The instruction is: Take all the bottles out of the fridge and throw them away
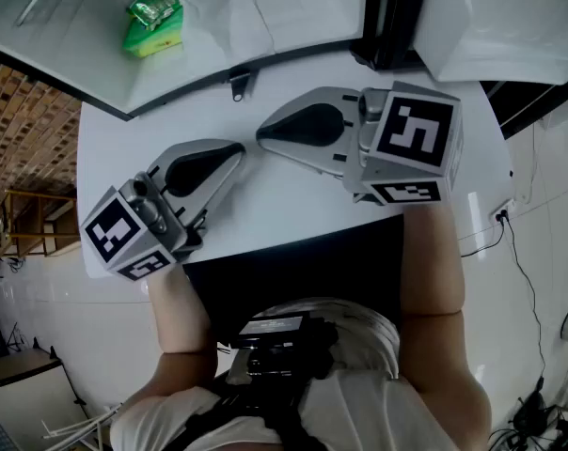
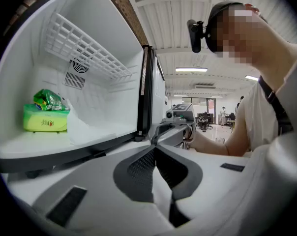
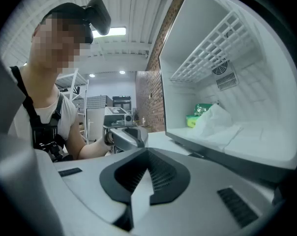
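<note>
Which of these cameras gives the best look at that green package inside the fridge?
The left gripper view: the green package sits large and unobstructed in the fridge. The head view shows it from above, near the top edge; the right gripper view shows it small, partly behind a white crumpled lump.

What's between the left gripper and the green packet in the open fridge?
Head view: only bare white tabletop, the fridge's dark front rim and its white interior separate the left gripper from the green packet.

Green pack (image 2: 45, 113) on fridge floor (image 2: 38, 144) (white)
</note>
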Demonstrator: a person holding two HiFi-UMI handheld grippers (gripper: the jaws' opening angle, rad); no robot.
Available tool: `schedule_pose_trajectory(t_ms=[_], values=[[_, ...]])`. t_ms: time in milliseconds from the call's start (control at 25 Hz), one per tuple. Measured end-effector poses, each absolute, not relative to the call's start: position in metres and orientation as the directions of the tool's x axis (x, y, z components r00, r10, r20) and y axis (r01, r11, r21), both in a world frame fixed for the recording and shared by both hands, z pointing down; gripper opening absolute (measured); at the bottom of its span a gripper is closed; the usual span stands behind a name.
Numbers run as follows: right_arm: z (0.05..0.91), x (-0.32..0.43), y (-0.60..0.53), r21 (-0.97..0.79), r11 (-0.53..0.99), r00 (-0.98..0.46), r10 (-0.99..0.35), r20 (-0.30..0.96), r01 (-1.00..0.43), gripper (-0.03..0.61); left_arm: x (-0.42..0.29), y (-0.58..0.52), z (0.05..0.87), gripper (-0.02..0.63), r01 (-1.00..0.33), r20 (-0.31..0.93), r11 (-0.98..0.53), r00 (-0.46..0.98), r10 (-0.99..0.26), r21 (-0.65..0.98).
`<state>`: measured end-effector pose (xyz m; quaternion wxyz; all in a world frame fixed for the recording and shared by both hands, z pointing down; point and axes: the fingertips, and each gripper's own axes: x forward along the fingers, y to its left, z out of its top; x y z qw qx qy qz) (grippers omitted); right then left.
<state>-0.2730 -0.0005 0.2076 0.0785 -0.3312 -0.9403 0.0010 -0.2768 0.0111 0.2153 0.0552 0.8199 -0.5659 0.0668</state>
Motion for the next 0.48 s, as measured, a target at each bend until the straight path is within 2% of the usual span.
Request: schedule_pose_trajectory(t_ms=[240,360,480], values=[[0.203,-0.271,0.005,-0.049,0.751,-0.739,0.658,0.147,0.659,0.000,-0.273,0.012,0.213,0.000,-0.936,0.168,-0.349,0.350,-0.921,0.036],[0.197,-0.277,-0.006,0.085,0.803,-0.803,0.571,0.174,0.589,0.000,-0.271,0.010,0.211,0.000,-0.937,0.162,-0.349,0.349,-0.923,0.033],[0.203,-0.281,-0.015,0.284,0.817,-0.859,0.434,0.271,0.502,0.000,-0.271,0.009,0.209,0.000,-0.931,0.169,-0.365,0.363,-0.916,0.021]])
